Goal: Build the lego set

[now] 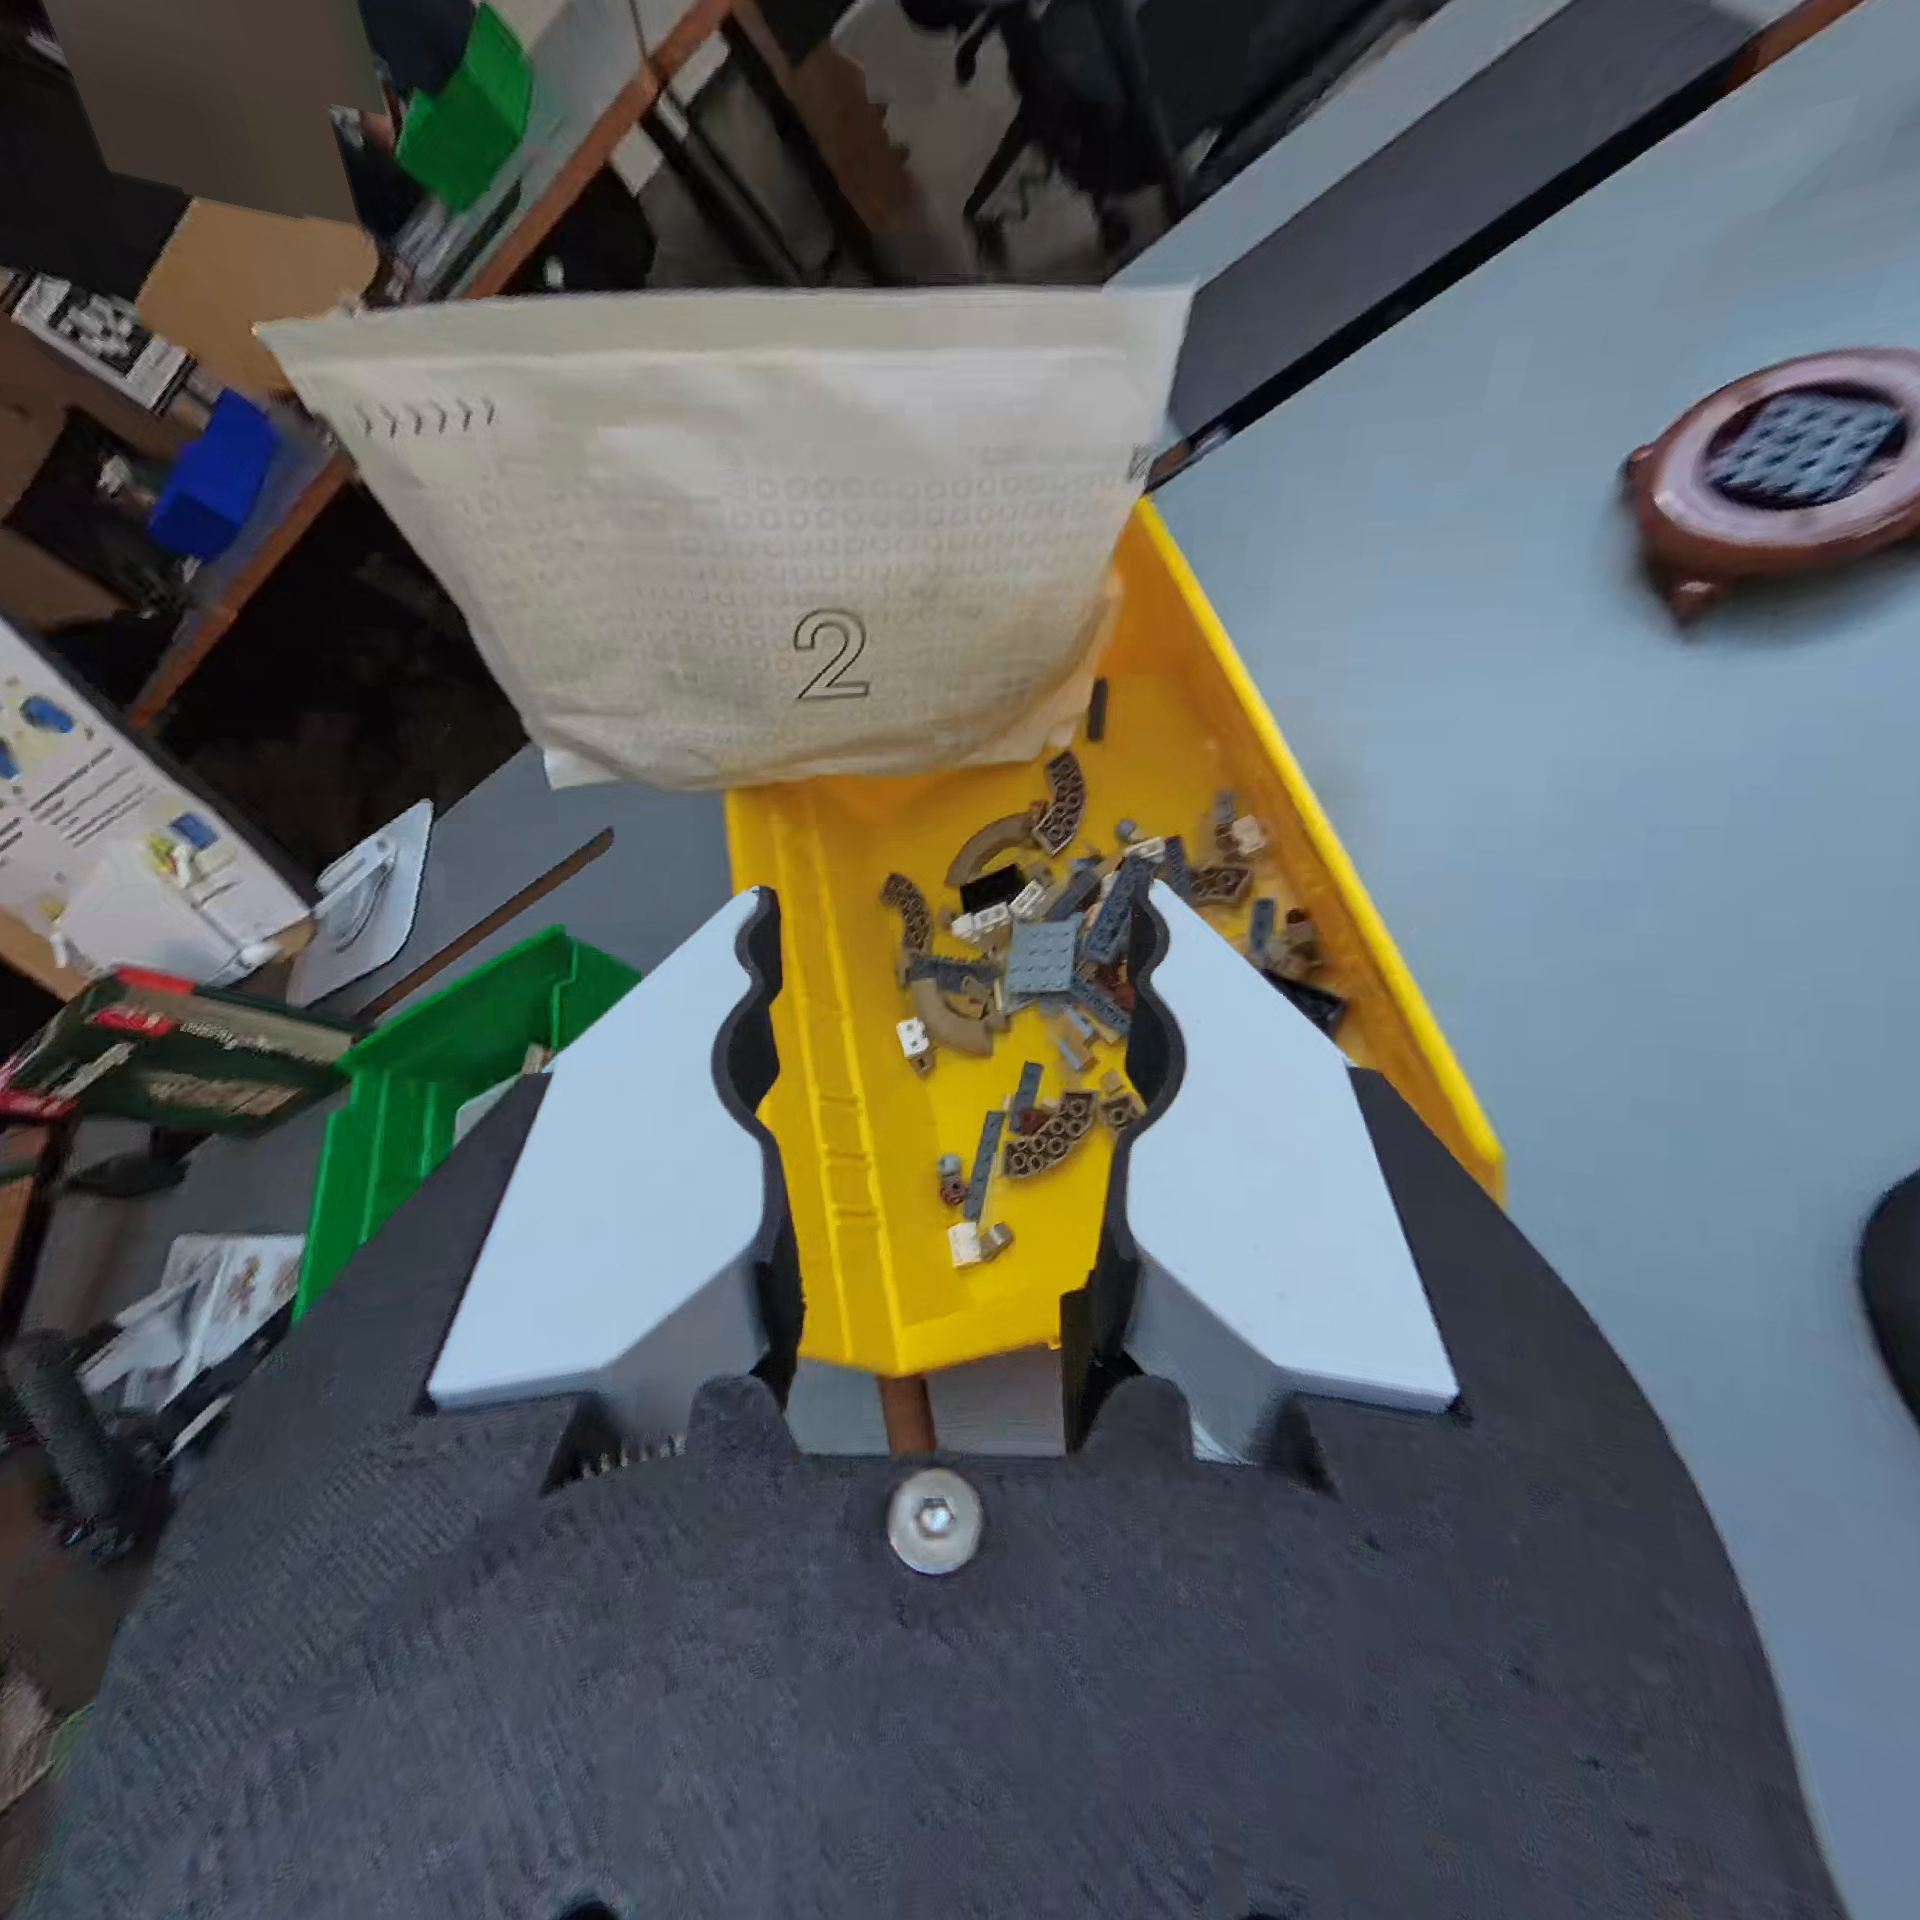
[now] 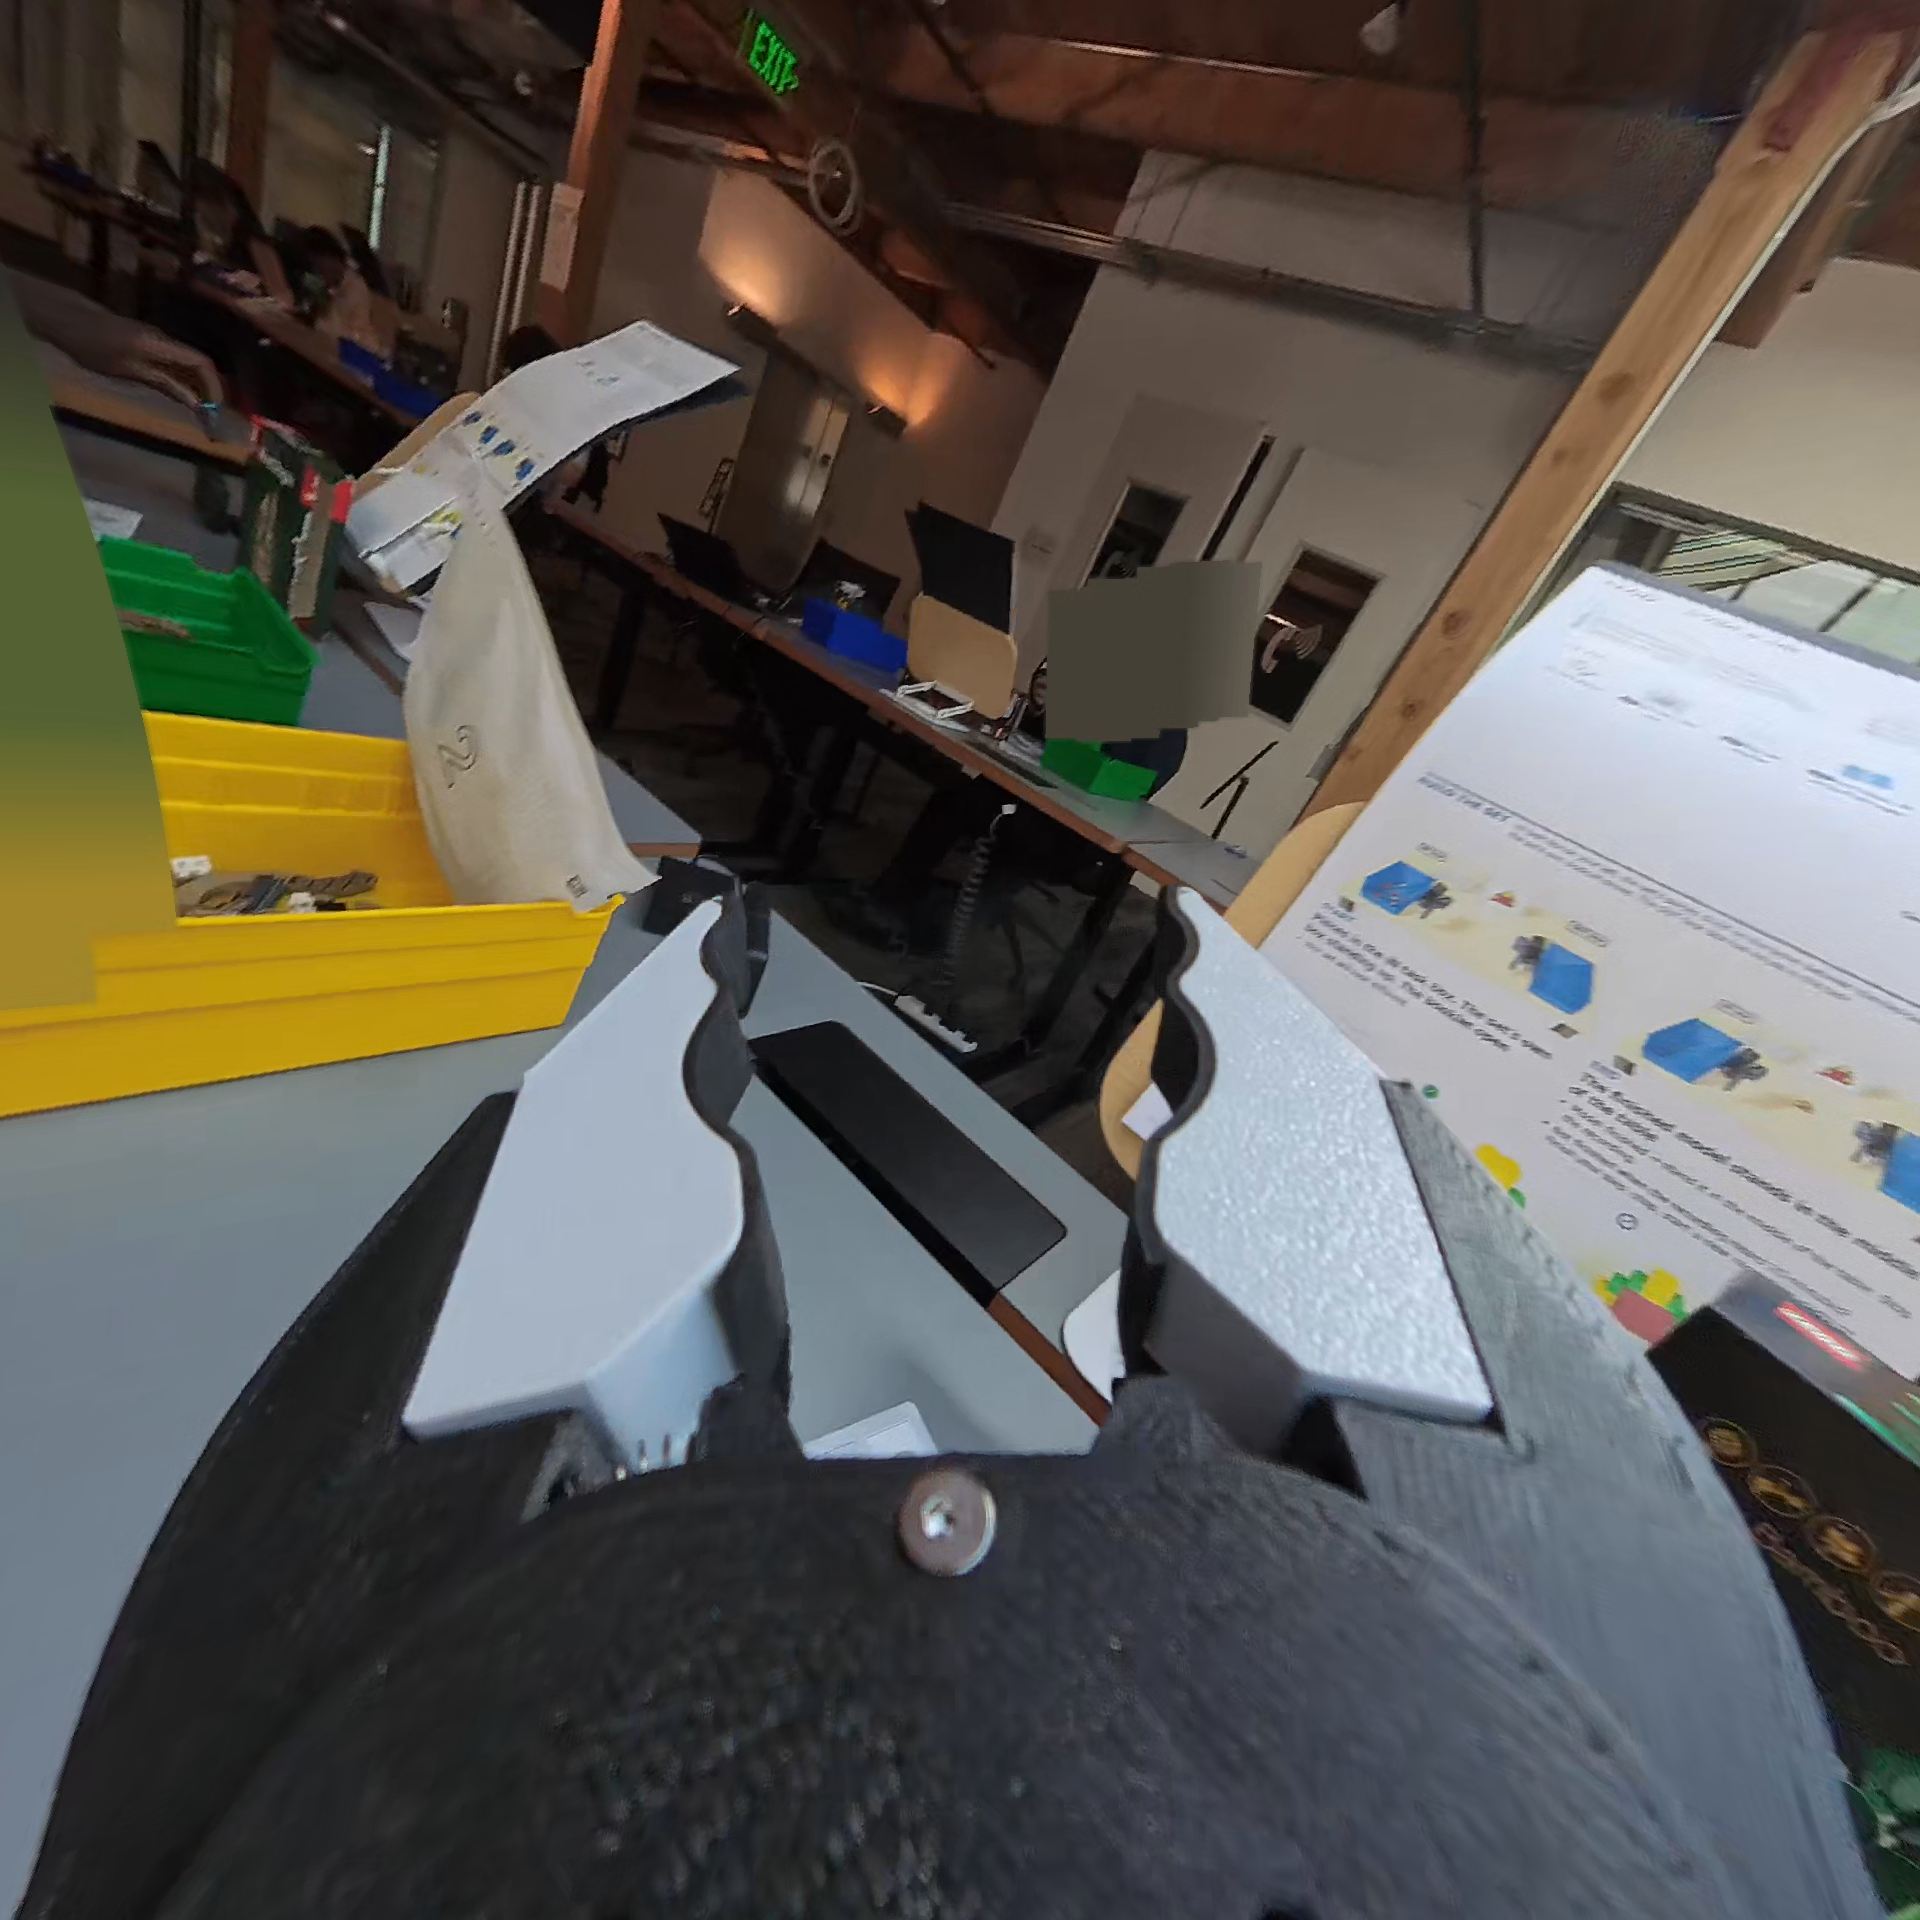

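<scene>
1. While we hold the left tongs (image 1: 954, 914) over the yellow bin (image 1: 1382, 935), their jaws are spread wide with nothing between them.
2. Loose bricks (image 1: 1049, 966) lie scattered on the bin floor, mostly grey, tan and brown, a few white.
3. We see a paper bag (image 1: 748, 540) standing at the bin's far end, leaning over it.
4. Green bin (image 1: 447, 1049) sits just left of the yellow one on the tabletop (image 1: 1610, 831).
5. Round brown build (image 1: 1787, 478) with a dark studded centre rests on the tabletop, well apart from the bin to the right.
6. Our right tongs (image 2: 951, 920) are up off the tabletop, jaws also apart and empty.
7. From the right view, the yellow bin (image 2: 312, 966) and bag (image 2: 499, 748) are off to the left; an instruction sheet (image 2: 1621, 935) stands on the right.
</scene>
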`<state>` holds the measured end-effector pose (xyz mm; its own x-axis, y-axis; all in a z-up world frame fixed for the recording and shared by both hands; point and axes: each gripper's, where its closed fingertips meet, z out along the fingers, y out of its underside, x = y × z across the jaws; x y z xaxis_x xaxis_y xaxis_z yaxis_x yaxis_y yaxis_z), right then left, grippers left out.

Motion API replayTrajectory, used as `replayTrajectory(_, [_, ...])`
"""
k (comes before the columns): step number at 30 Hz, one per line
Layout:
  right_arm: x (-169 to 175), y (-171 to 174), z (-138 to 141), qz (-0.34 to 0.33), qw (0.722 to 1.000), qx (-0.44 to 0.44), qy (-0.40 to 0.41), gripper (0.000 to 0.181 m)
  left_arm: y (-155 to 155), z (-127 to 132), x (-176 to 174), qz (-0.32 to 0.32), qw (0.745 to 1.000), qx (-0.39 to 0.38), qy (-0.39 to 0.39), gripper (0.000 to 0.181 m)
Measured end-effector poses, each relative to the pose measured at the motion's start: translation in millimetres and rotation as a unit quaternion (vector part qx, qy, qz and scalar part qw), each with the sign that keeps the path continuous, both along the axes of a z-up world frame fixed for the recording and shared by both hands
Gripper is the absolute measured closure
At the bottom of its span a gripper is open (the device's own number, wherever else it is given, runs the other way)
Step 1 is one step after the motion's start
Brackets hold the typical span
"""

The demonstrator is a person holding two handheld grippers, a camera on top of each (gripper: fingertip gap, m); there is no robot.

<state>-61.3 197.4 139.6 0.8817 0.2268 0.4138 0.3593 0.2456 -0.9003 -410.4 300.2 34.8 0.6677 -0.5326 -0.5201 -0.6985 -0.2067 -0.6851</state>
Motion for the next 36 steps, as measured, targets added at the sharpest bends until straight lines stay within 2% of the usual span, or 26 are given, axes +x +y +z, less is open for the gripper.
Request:
replayTrajectory(2, [12.2,-5.2,18.8,-0.013,1.0,0.018,0.012,0.1,13.5,-24.9,-11.2,0.05,0.996,-0.048,0.058,0.119])
replayTrajectory(4, [10.6,-10.9,29.2,0.011,1.0,0.016,0.007,0.106,16.7,-56.8,-15.0,0.037,0.985,-0.122,0.116,0.119])
replayTrajectory(6, [11.6,-12.7,39.4,0.013,1.0,0.02,-0.003,0.107,32.7,-70.9,-23.8,0.047,0.978,-0.144,0.142,0.124])
replayTrajectory(8, [12.9,-11.1,39.9,0.0,1.0,0.0,-0.024,0.108,53.7,-81.0,-27.2,0.061,0.977,-0.164,0.121,0.128])
replayTrajectory(10, [19.1,-9.3,32.3,-0.033,0.998,-0.024,-0.046,0.112,81.7,-91.5,-15.4,0.052,0.981,-0.175,0.064,0.133])
replayTrajectory(12, [27.2,-7.9,33.6,-0.074,0.994,-0.02,-0.072,0.117,104.2,-112.8,-10.1,0.071,0.975,-0.212,0.007,0.137])
replayTrajectory(13, [29.5,-8.8,33.8,-0.087,0.993,-0.021,-0.083,0.118,109.3,-127.1,-11.5,0.084,0.965,-0.248,0.0,0.13])
replayTrajectory(14, [29.3,-11.0,33.4,-0.089,0.992,-0.022,-0.092,0.119,114.9,-138.0,-16.8,0.109,0.955,-0.274,0.0,0.11])
replayTrajectory(15, [29.7,-14.0,33.0,-0.088,0.991,-0.026,-0.097,0.119,121.0,-144.9,-23.5,0.138,0.948,-0.286,-0.002,0.098])
replayTrajectory(19, [46.6,-31.5,46.4,-0.096,0.992,-0.008,-0.076,0.123,132.2,-152.3,-24.4,0.149,0.946,-0.284,-0.043,0.112])
replayTrajectory(25, [61.0,-45.2,58.3,-0.036,0.998,-0.011,0.043,0.13,130.6,-161.3,-23.9,0.17,0.941,-0.291,-0.033,0.113])
replayTrajectory(31, [74.2,-43.5,55.1,-0.055,0.998,-0.015,0.035,0.131,133.4,-170.3,-24.3,0.183,0.933,-0.305,-0.048,0.113])
replayTrajectory(36, [74.2,-40.5,52.7,-0.04,0.998,-0.024,0.049,0.133,130.0,-173.1,-23.2,0.176,0.915,-0.347,-0.104,0.115])
